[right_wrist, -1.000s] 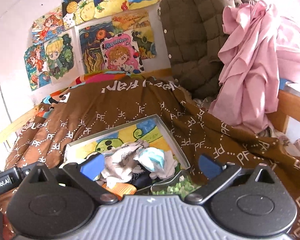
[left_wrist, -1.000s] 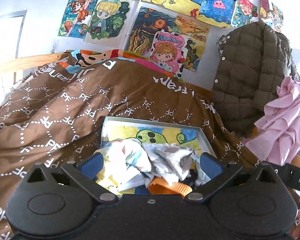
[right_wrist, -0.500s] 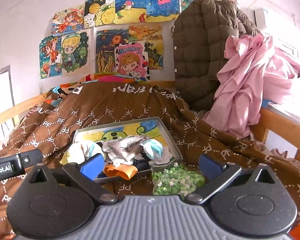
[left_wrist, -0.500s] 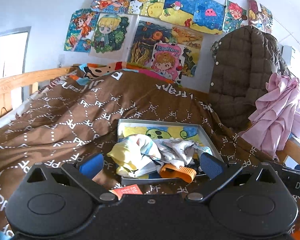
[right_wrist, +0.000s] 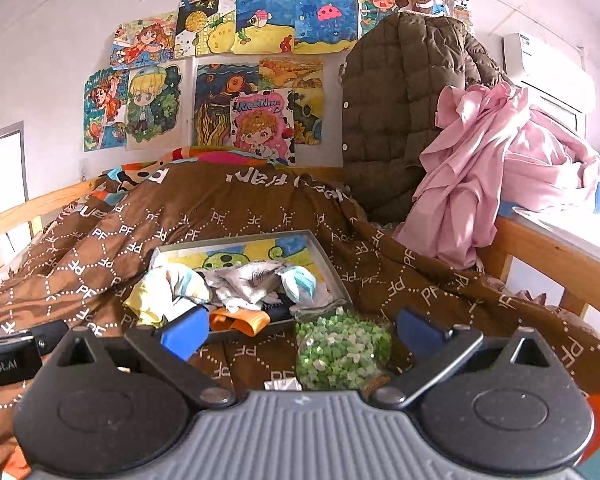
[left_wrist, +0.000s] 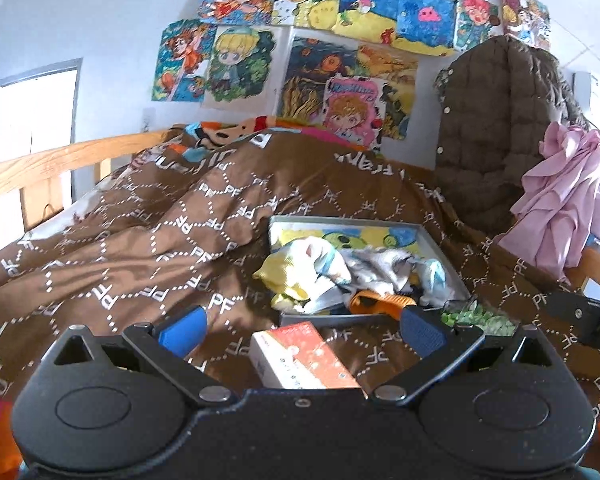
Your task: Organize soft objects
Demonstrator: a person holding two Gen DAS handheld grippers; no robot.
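A shallow metal tray (left_wrist: pixel 444 252) (right_wrist: pixel 324 256) with a cartoon print lies on the brown bed quilt. It holds a heap of soft cloths: a yellow and white one (left_wrist: pixel 296 268) (right_wrist: pixel 164 288), a grey one (left_wrist: pixel 380 268) (right_wrist: pixel 248 284), a white and teal one (right_wrist: pixel 300 280) and an orange piece (left_wrist: pixel 380 302) (right_wrist: pixel 240 318). My left gripper (left_wrist: pixel 302 326) is open and empty, short of the tray. My right gripper (right_wrist: pixel 300 330) is open and empty, over a bag of green bits (right_wrist: pixel 340 352) (left_wrist: pixel 476 316).
A red and white box (left_wrist: pixel 300 356) lies on the quilt (left_wrist: pixel 140 240) between my left fingers. A brown quilted coat (right_wrist: pixel 400 112) and pink cloth (right_wrist: pixel 480 160) hang at the right. Wooden bed rails (left_wrist: pixel 40 168) (right_wrist: pixel 548 248) run along both sides.
Both grippers have drawn back from the tray. The tray now looks smaller, and the box and the bag of green bits have come into view.
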